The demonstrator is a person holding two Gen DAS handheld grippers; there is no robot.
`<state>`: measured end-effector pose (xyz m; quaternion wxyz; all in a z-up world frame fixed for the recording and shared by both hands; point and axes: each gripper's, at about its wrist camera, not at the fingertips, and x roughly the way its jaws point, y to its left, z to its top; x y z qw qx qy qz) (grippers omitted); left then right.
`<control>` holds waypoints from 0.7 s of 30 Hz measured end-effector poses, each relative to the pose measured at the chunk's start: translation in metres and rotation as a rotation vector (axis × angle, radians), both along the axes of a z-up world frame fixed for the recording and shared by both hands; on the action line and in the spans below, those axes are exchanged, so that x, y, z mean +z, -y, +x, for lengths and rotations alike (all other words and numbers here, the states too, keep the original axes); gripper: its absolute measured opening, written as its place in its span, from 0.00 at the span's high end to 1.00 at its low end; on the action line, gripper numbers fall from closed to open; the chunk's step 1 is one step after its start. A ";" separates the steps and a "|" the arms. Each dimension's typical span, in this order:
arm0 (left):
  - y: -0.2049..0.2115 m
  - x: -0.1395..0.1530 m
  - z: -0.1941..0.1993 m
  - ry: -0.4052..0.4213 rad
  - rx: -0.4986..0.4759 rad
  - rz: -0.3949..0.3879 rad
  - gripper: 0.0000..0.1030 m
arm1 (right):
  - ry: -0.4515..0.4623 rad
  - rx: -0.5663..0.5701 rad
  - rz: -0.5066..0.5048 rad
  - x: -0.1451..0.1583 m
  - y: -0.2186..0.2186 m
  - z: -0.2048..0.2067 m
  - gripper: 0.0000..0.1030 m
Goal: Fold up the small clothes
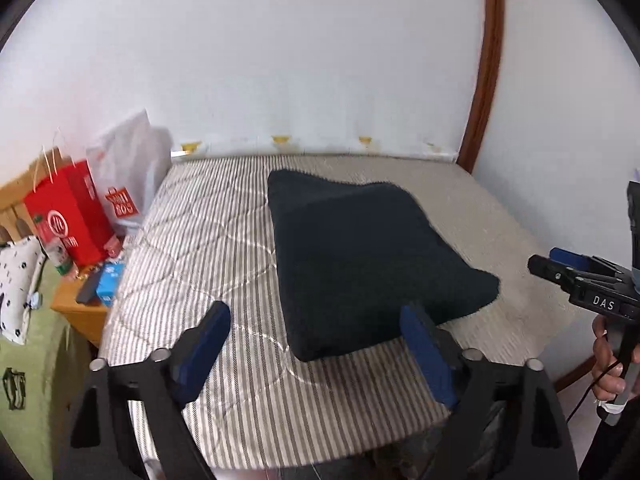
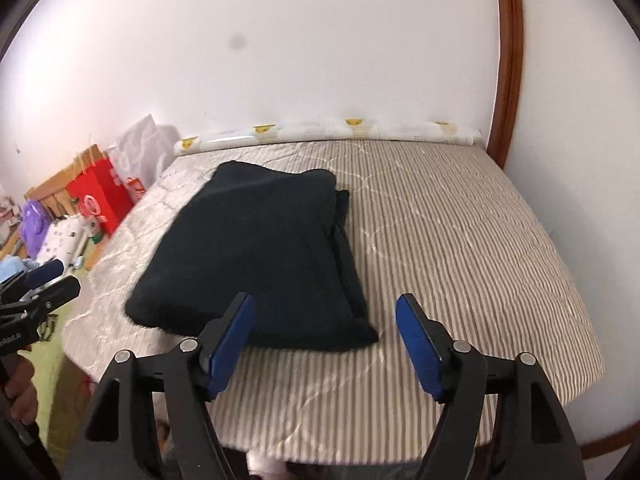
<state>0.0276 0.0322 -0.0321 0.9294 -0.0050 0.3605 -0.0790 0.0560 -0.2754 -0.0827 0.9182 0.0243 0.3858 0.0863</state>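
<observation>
A dark navy garment (image 1: 360,264) lies folded into a thick rectangle on the striped bed (image 1: 192,248). It also shows in the right wrist view (image 2: 260,256), with layered edges along its right side. My left gripper (image 1: 316,316) is open and empty, held above the near edge of the bed just short of the garment's near corner. My right gripper (image 2: 326,308) is open and empty, its left finger (image 2: 232,344) in front of the garment's near edge. The right gripper also shows at the right edge of the left wrist view (image 1: 560,264).
A red paper bag (image 1: 76,216) and a white bag (image 1: 128,172) stand on a wooden bedside table (image 1: 80,312) left of the bed. A white wall rises behind the bed, with a brown door frame (image 1: 486,76) at the right. A rolled pad (image 2: 328,132) lies along the bed's far edge.
</observation>
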 end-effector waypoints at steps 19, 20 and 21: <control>-0.002 0.028 -0.043 0.056 0.054 0.025 0.15 | 0.083 -0.034 -0.044 0.037 0.001 -0.064 0.05; -0.002 0.028 -0.043 0.056 0.055 0.024 0.15 | 0.086 -0.033 -0.042 0.037 0.002 -0.065 0.05; -0.001 0.028 -0.043 0.057 0.057 0.024 0.15 | 0.086 -0.033 -0.041 0.038 0.002 -0.066 0.05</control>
